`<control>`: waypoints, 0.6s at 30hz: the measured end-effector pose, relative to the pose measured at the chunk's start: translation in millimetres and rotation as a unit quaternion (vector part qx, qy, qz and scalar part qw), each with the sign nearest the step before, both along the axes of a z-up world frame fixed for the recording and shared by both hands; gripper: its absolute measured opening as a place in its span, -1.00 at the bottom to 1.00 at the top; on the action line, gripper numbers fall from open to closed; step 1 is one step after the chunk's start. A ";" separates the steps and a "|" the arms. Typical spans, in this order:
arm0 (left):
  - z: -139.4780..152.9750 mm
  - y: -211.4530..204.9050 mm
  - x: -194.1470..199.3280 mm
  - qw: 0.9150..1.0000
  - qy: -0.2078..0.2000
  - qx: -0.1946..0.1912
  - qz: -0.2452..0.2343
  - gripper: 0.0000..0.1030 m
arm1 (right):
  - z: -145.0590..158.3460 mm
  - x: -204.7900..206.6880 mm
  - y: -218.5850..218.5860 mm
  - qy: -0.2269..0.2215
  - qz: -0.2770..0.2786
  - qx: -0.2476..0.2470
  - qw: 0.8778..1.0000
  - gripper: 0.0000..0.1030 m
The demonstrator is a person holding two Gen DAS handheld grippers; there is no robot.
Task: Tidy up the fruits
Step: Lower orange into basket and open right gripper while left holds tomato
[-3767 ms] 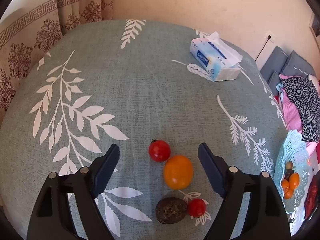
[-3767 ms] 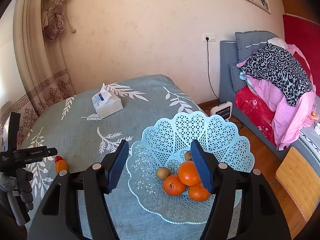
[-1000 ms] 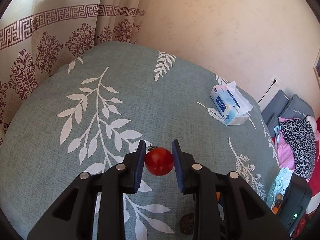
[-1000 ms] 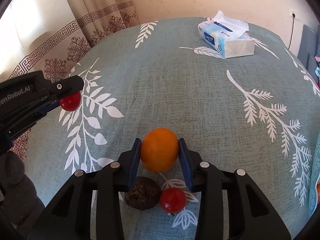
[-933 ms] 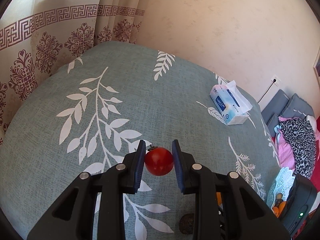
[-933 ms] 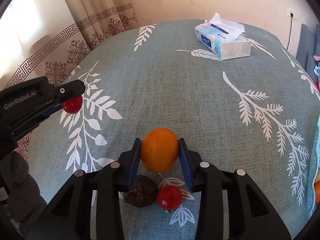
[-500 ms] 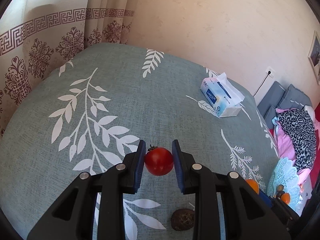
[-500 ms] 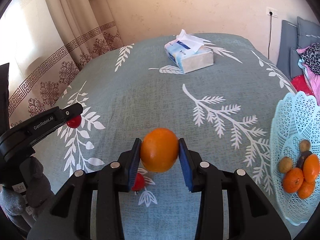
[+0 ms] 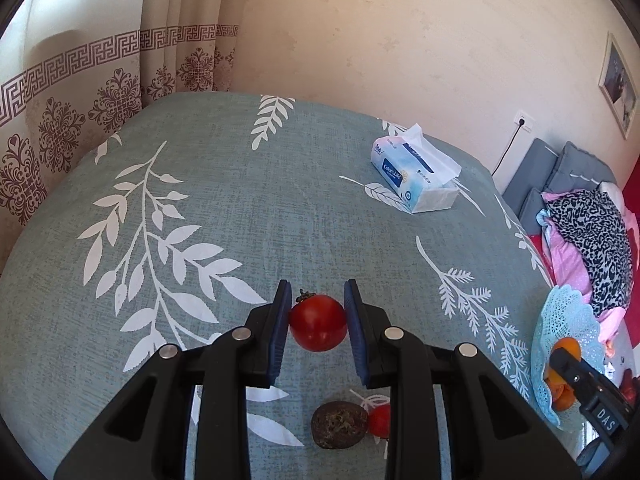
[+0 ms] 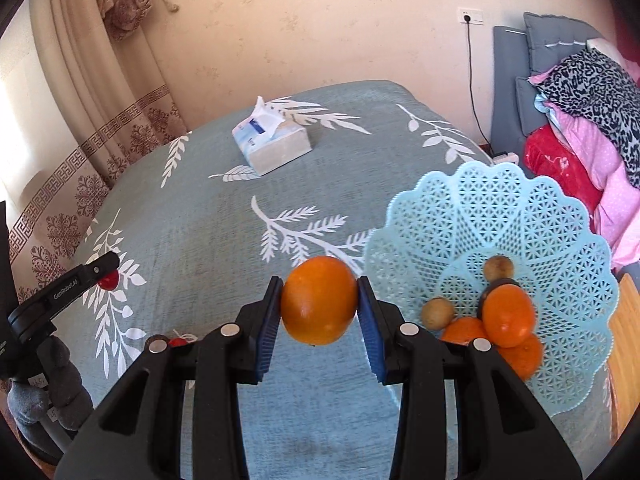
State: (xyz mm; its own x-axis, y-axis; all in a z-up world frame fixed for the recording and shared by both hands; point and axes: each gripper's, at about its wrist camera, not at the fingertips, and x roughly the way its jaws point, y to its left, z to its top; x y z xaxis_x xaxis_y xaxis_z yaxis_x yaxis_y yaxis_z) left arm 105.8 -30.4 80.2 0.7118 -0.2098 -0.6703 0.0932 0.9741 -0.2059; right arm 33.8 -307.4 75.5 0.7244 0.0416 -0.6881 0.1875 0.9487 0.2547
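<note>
My left gripper (image 9: pixel 318 322) is shut on a red tomato (image 9: pixel 318 323), held above the green leaf-print cloth (image 9: pixel 224 216). Below it on the cloth lie a dark brown fruit (image 9: pixel 339 425) and a second small red tomato (image 9: pixel 379 420). My right gripper (image 10: pixel 319 306) is shut on an orange (image 10: pixel 319 305), just left of the pale blue lattice basket (image 10: pixel 532 216). The basket holds several oranges (image 10: pixel 507 315) and small brown fruits (image 10: pixel 437 313). The left gripper with its tomato (image 10: pixel 109 280) shows at the left of the right wrist view.
A tissue pack (image 9: pixel 414 178) lies on the far side of the table. Patterned curtains (image 9: pixel 80 92) hang at the left. Beyond the table's right edge are grey cushions (image 10: pixel 516 80) and piled clothes (image 10: pixel 592 120). A wooden seat (image 10: pixel 626 320) shows past the basket.
The right gripper has carried the orange up off the cloth and rightwards to the basket's edge. The left gripper has shifted a little with its tomato, still gripped.
</note>
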 end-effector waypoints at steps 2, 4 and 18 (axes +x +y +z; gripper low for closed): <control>0.0 -3.0 -1.1 1.000 -0.001 0.002 -0.004 -0.47 | 0.0 -3.8 -13.0 0.000 -0.015 0.002 1.000 -0.25; -0.2 -5.8 -2.3 1.000 -0.002 0.004 -0.008 -0.47 | 0.0 -7.7 -25.7 -0.001 -0.029 0.002 1.000 -0.25; -2.9 -17.1 -5.6 1.000 -0.001 0.012 -0.023 -0.47 | -12.9 -18.4 -79.3 0.018 -0.082 0.044 0.995 -0.24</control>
State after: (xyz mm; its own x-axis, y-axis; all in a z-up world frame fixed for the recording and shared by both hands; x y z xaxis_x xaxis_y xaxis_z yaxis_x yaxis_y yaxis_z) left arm 100.3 -47.5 77.3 0.7036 -0.2273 -0.6733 0.1392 0.9732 -0.1830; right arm 15.4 -386.6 62.6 0.7012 -0.0146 -0.7128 0.3488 0.8790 0.3252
